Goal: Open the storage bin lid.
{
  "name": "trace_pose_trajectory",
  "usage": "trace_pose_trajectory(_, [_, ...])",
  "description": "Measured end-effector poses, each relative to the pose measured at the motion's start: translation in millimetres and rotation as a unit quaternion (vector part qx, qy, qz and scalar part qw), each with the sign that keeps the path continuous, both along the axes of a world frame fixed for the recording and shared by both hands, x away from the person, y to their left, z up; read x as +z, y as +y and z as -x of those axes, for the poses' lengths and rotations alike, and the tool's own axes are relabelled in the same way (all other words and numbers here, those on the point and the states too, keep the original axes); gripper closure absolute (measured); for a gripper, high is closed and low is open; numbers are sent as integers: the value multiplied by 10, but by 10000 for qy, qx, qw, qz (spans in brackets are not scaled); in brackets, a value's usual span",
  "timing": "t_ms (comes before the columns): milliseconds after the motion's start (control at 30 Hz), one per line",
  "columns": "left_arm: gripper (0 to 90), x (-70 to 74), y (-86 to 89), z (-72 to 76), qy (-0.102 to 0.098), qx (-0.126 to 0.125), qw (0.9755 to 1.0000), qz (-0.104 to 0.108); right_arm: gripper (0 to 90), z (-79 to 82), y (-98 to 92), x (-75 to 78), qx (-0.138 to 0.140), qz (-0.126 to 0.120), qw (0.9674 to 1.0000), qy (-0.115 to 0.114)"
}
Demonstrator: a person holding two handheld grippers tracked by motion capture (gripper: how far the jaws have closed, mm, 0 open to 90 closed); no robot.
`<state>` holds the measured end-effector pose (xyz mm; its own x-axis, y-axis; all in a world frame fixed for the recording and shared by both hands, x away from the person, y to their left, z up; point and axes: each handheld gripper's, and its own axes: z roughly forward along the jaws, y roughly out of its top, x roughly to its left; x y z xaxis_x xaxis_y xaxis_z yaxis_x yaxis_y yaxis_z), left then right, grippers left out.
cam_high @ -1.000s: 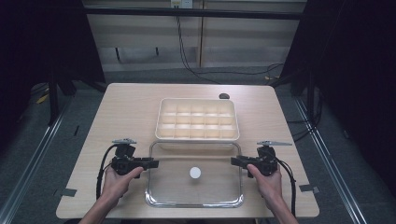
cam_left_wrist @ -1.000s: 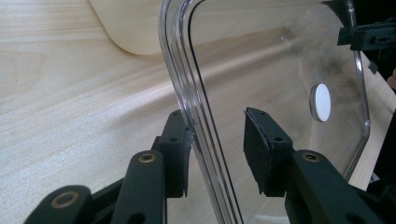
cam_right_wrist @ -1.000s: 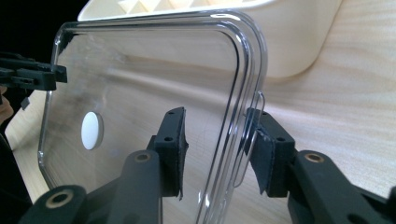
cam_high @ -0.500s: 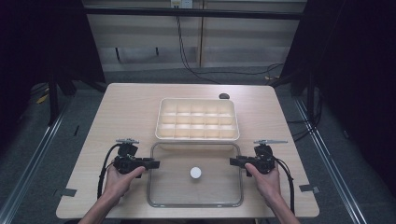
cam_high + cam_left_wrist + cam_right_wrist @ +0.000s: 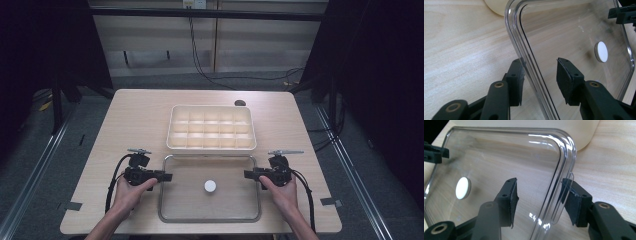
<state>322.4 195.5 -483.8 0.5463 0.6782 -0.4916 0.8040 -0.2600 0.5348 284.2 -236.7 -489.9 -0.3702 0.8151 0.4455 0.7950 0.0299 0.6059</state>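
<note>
Here the clear rectangular plastic lid (image 5: pixel 210 187) lies flat, its edges between both just-opening grippers, left gripper (image 5: pixel 166 176) and right gripper (image 5: pixel 248 174), unpressed.

Both forearms come in from the bottom of the high view, each hand wrapped round its tongs, tongs held roughly level with tips pointing inward at each other. Left tongs (image 5: pixel 167 176): jaws parted and have just been opening, one pad on either side of a clear rim, inner pad standing off it. Right tongs (image 5: pixel 248 174): same pose mirrored, jaws apart, also just been opening.
</note>
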Motion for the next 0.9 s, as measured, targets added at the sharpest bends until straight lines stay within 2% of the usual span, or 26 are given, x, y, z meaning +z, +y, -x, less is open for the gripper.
trace_pose_trajectory(133, [578, -16, -1, -21, -24, -24, 10000, -10, 464, -12, 3, -13, -7, 37, 10000, 18])
trace_pose_trajectory(167, [571, -21, -13, -22, 9, -14, 10000, -10, 436, -15, 18, -30, 7, 119, 9999, 12])
trace_pose_trajectory(233, [563, -27, -32, -16, -57, -63, 9999, -113, 428, -18, 25, -42, 24, 155, 9999, 22])
trace_pose_trajectory(300, [514, -44, -59, -13, -82, -113, 9996, -230, 410, -18, 38, -46, 53, 139, 9999, 24])
trace_pose_trajectory(400, [490, -54, -67, -21, -61, -125, 9996, -239, 397, -26, 52, -54, 74, 152, 9999, 6])
trace_pose_trajectory(467, [438, -62, -79, -24, -92, -83, 9994, -316, 399, -28, 58, -62, 94, 154, 9998, 18])
trace_pose_trajectory(567, [403, -45, -76, -22, -184, -25, 9987, -482, 377, -17, 77, -58, 76, 350, 9994, -15])
trace_pose_trajectory(633, [408, -51, -59, -38, -111, -15, 9992, -389, 379, -15, 60, -62, 56, 347, 9994, 17])
trace_pose_trajectory(800, [368, -31, -24, -61, -170, 132, 9990, -383, 367, -6, 41, -61, 32, 397, 9992, -27])
trace_pose_trajectory(833, [363, -33, -5, -67, -178, 168, 9988, -426, 375, -2, 24, -32, -149, 550, 9984, -23])
trace_pose_trajectory(900, [361, -32, 13, -64, -174, 196, 9988, -418, 371, -2, -8, -14, -103, 396, 9991, -86])
